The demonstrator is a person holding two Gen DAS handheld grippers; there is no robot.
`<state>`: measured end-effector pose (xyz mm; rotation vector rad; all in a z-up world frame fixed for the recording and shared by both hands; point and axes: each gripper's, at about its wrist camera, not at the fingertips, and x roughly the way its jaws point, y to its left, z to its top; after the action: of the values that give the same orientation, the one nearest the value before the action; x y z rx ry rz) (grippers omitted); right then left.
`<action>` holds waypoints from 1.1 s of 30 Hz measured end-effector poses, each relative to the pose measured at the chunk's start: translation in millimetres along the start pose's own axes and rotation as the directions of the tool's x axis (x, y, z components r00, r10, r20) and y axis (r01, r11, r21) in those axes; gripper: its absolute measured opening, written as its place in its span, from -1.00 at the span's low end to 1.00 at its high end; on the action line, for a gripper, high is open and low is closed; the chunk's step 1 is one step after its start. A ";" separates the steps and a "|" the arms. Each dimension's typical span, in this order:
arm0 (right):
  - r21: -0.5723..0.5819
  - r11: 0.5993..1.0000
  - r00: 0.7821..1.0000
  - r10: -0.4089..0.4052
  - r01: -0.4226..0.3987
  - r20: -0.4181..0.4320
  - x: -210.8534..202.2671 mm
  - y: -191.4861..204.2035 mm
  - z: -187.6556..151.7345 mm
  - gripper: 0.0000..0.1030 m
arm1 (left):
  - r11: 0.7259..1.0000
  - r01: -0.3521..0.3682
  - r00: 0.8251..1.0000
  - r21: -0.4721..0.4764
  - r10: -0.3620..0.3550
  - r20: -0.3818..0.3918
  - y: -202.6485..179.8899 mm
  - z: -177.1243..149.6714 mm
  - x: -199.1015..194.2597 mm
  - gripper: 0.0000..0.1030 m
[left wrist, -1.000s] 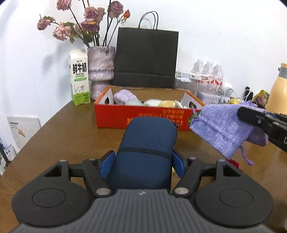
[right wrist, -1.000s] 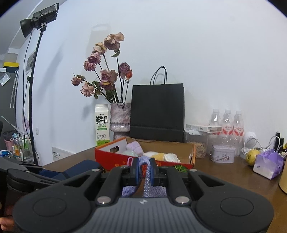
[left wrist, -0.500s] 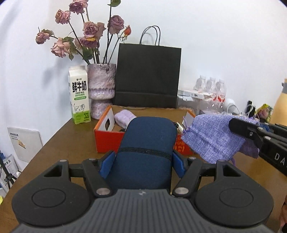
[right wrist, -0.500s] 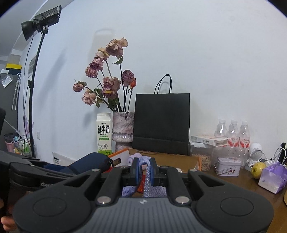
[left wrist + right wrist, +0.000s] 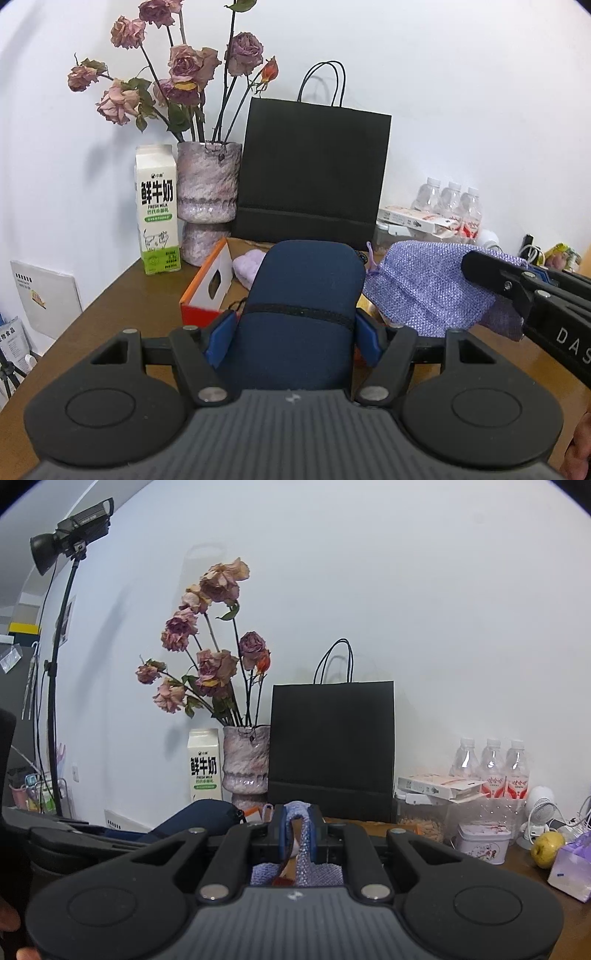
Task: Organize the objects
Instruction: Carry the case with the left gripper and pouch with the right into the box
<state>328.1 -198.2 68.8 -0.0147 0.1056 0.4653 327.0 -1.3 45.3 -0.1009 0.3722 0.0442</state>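
Observation:
My left gripper (image 5: 293, 332) is shut on a navy blue pouch (image 5: 303, 302) and holds it up over the near edge of the red cardboard box (image 5: 210, 291). My right gripper (image 5: 297, 830) is shut on a purple woven drawstring bag (image 5: 301, 842); in the left wrist view the bag (image 5: 424, 291) hangs from the right gripper (image 5: 480, 273) just right of the navy pouch, above the box. A lilac soft item (image 5: 247, 266) lies in the box. The navy pouch (image 5: 195, 819) also shows at the left of the right wrist view.
A milk carton (image 5: 158, 210), a vase of dried roses (image 5: 207, 199) and a black paper bag (image 5: 314, 177) stand behind the box. Water bottles (image 5: 491, 768), a tin (image 5: 480, 842), an apple (image 5: 546, 843) and a purple packet (image 5: 570, 867) sit at the right.
Both grippers have risen and moved forward towards the box with their loads. The purple bag has come closer to the navy pouch. Both grips are unchanged.

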 end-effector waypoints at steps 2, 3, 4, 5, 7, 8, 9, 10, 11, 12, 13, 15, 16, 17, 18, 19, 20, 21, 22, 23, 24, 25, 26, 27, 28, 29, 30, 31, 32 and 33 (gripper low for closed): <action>0.004 1.000 1.000 0.000 0.000 0.000 8.9 -4.6 1.0 -0.79 | 1.000 -0.005 1.000 -0.006 0.006 0.015 -1.9 5.4 6.9 0.32; 0.007 1.000 1.000 0.002 -0.002 -0.001 13.5 -6.5 1.5 -0.79 | 1.000 -0.005 1.000 -0.013 0.005 0.019 -2.6 8.2 10.4 0.32; 0.010 1.000 1.000 0.002 -0.002 -0.002 18.1 -8.4 1.9 -0.79 | 1.000 -0.003 1.000 -0.019 0.003 0.021 -3.2 10.6 13.8 0.32; 0.012 1.000 1.000 0.001 -0.001 -0.001 22.6 -10.1 2.4 -0.79 | 1.000 0.002 1.000 -0.024 -0.001 0.024 -4.1 13.1 17.7 0.32; 0.015 1.000 1.000 0.001 -0.001 0.001 30.7 -13.6 3.8 -0.79 | 1.000 0.002 1.000 -0.026 -0.001 0.027 -6.3 16.0 24.3 0.32; 0.017 1.000 1.000 0.002 -0.002 0.002 34.3 -15.5 4.8 -0.79 | 1.000 0.000 1.000 -0.026 0.001 0.025 -7.1 17.7 28.9 0.32; 0.019 1.000 1.000 0.004 -0.005 0.004 38.2 -17.4 5.6 -0.79 | 1.000 0.003 1.000 -0.028 -0.002 0.025 -7.3 19.0 32.7 0.32; 0.020 1.000 1.000 0.007 -0.007 0.005 42.4 -19.3 6.5 -0.79 | 1.000 0.006 1.000 -0.030 -0.005 0.025 -7.8 20.0 36.3 0.32; 0.023 1.000 1.000 0.010 -0.010 0.005 47.1 -21.8 7.3 -0.79 | 0.999 0.006 1.000 -0.031 -0.006 0.023 -7.9 22.0 41.3 0.32; 0.027 1.000 1.000 0.010 -0.010 0.005 50.7 -24.0 8.0 -0.79 | 0.999 0.007 1.000 -0.031 -0.006 0.022 -8.1 23.3 45.2 0.32; 0.030 1.000 1.000 0.008 -0.009 0.006 55.1 -26.3 8.9 -0.79 | 0.999 0.008 1.000 -0.032 -0.007 0.022 -7.6 24.8 49.4 0.32; 0.033 0.999 1.000 0.004 -0.004 0.007 63.3 -31.1 10.4 -0.79 | 0.999 0.008 1.000 -0.035 -0.007 0.022 -6.9 28.0 57.4 0.32; 0.036 0.999 1.000 0.003 -0.003 0.006 67.5 -33.8 11.2 -0.79 | 0.999 0.007 1.000 -0.035 -0.006 0.024 -6.8 29.9 61.8 0.32; 0.038 0.999 1.000 0.003 -0.003 0.005 72.0 -36.5 11.8 -0.79 | 0.999 0.007 1.000 -0.035 -0.006 0.026 -6.3 31.7 65.4 0.32; 0.039 0.999 1.000 0.000 0.000 0.005 76.5 -38.9 12.3 -0.79 | 0.999 0.006 1.000 -0.033 -0.005 0.027 -6.0 33.5 69.6 0.32; 0.042 0.999 1.000 -0.001 0.001 0.004 80.5 -41.0 12.4 -0.79 | 0.999 0.006 1.000 -0.033 -0.005 0.027 -5.6 35.1 73.4 0.32; 0.045 0.999 1.000 -0.001 0.001 0.002 85.3 -43.6 12.5 -0.79 | 0.999 0.005 1.000 -0.032 -0.004 0.027 -4.9 36.6 77.9 0.32; 0.047 0.999 1.000 0.000 0.000 -0.001 89.6 -45.6 12.4 -0.79 | 1.000 0.005 1.000 -0.031 -0.004 0.027 -4.4 38.3 81.7 0.32; 0.049 0.999 1.000 0.000 0.000 -0.005 94.0 -47.7 11.9 -0.79 | 1.000 0.003 1.000 -0.030 -0.002 0.027 -3.9 39.7 86.1 0.32; 0.049 0.999 1.000 -0.001 0.001 -0.008 98.2 -49.3 11.7 -0.79 | 1.000 0.001 1.000 -0.029 0.000 0.027 -3.4 41.0 89.8 0.32; 0.048 0.999 1.000 -0.002 0.002 -0.012 102.5 -50.7 11.3 -0.79 | 1.000 0.000 1.000 -0.027 0.000 0.027 -3.2 41.8 93.3 0.32; 0.048 0.999 1.000 -0.001 0.002 -0.016 106.5 -51.9 10.9 -0.79 | 1.000 0.000 1.000 -0.025 0.001 0.026 -2.9 42.8 97.1 0.32; 0.049 0.999 1.000 0.001 0.000 -0.019 110.1 -53.0 10.5 -0.79 | 1.000 -0.002 1.000 -0.024 0.002 0.025 -2.5 44.0 101.7 0.32; 0.047 0.999 1.000 0.000 0.001 -0.021 113.9 -54.0 10.3 -0.79 | 1.000 -0.003 1.000 -0.023 0.003 0.024 -2.1 45.0 105.3 0.32; 0.045 0.999 1.000 -0.001 0.002 -0.024 117.3 -54.5 10.1 -0.79 | 1.000 -0.003 1.000 -0.021 0.003 0.023 -1.6 45.9 109.2 0.32; 0.043 0.999 1.000 -0.002 0.003 -0.026 120.7 -55.3 9.8 -0.79 | 1.000 -0.004 1.000 -0.018 0.004 0.023 -1.3 46.8 113.2 0.32; 0.042 0.999 1.000 -0.002 0.003 -0.029 124.1 -56.1 9.6 -0.79 | 1.000 -0.005 1.000 -0.015 0.005 0.023 -1.0 47.5 116.2 0.32; 0.041 0.999 0.999 -0.003 0.004 -0.033 127.5 -57.0 9.3 -0.79 | 1.000 -0.006 1.000 -0.013 0.006 0.022 -0.6 48.8 120.1 0.32; 0.039 0.999 0.999 -0.004 0.005 -0.036 130.9 -57.5 8.8 -0.79 | 1.000 -0.007 1.000 -0.009 0.007 0.022 -0.4 50.1 124.5 0.32; 0.037 0.999 0.999 -0.006 0.008 -0.042 134.4 -58.5 7.9 -0.79 | 1.000 -0.008 1.000 -0.005 0.008 0.022 -0.1 50.9 128.2 0.32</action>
<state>474.5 -190.1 61.9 0.0122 0.1550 0.4562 464.7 7.1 45.7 -0.1040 0.3507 0.0541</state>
